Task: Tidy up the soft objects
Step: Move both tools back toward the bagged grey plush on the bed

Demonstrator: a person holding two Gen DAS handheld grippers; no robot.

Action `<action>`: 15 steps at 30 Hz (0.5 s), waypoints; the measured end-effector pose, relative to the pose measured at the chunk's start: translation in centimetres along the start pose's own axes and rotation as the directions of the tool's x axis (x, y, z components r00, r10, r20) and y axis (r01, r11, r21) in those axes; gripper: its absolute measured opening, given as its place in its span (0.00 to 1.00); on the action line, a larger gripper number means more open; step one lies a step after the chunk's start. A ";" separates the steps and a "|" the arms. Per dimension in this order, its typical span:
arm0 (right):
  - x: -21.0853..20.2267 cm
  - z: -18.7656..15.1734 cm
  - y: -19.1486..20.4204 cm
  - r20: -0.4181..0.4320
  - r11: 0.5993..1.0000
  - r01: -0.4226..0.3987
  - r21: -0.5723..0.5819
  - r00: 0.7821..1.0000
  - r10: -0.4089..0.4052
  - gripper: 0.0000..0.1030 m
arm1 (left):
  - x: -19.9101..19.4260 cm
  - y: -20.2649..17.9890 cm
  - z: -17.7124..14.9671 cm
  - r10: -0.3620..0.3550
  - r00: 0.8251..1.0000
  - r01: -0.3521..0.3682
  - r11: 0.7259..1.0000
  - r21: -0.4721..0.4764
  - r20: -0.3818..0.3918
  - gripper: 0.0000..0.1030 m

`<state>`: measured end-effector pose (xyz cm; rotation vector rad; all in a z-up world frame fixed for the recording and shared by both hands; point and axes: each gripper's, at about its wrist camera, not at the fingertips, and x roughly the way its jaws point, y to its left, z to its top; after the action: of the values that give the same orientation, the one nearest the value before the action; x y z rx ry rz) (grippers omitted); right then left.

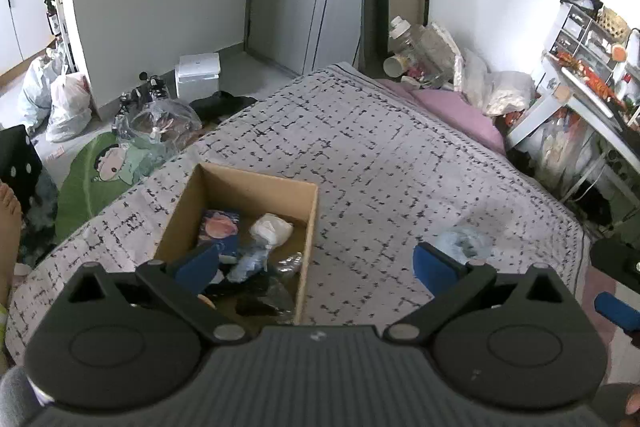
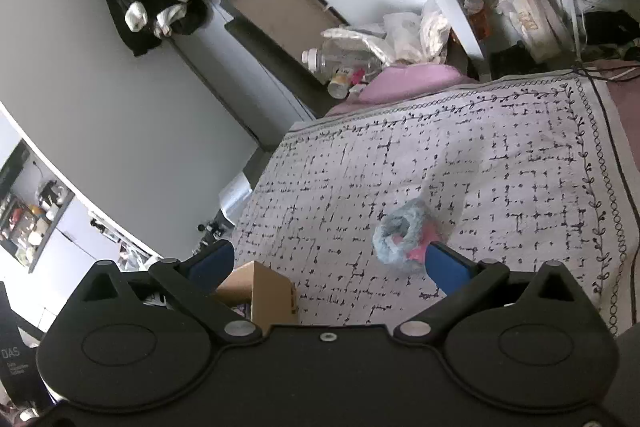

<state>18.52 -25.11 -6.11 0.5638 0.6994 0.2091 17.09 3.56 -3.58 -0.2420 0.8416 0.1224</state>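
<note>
Bagged soft bundle (image 2: 406, 239) lies lower centre beside your right gripper (image 2: 326, 263), fingers spread empty; close on it, then carry it to the cardboard box (image 1: 256, 187).

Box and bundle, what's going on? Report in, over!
Left gripper open, empty, over box. Right gripper open, empty. Bundle loose on the bed, outside the box. Nothing blocking it.

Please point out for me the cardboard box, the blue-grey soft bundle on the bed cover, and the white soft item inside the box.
cardboard box (image 1: 308, 227): left wrist view, on its right wall.
blue-grey soft bundle (image 2: 390, 239): right wrist view, on its left side.
white soft item (image 1: 272, 230): left wrist view, on its middle.
</note>
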 end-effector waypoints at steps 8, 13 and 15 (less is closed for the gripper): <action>-0.9 0.7 -2.1 0.011 1.000 0.015 0.018 1.000 -0.015 1.00 | -0.3 -1.7 -0.5 -0.002 1.000 0.002 1.000 0.000 0.007 1.00; -0.8 1.0 -3.0 -0.016 1.000 -0.008 0.016 1.000 0.008 1.00 | 0.2 -2.9 -0.8 0.000 1.000 0.000 1.000 0.009 -0.009 1.00; -0.7 1.0 -3.4 -0.020 1.000 -0.011 0.024 1.000 0.012 1.00 | 0.4 -3.4 -0.9 -0.004 1.000 0.004 1.000 0.008 -0.014 1.00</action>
<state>18.64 -28.66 -6.97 0.5896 0.7189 0.2176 17.38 0.07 -3.94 -0.2368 0.8551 0.1139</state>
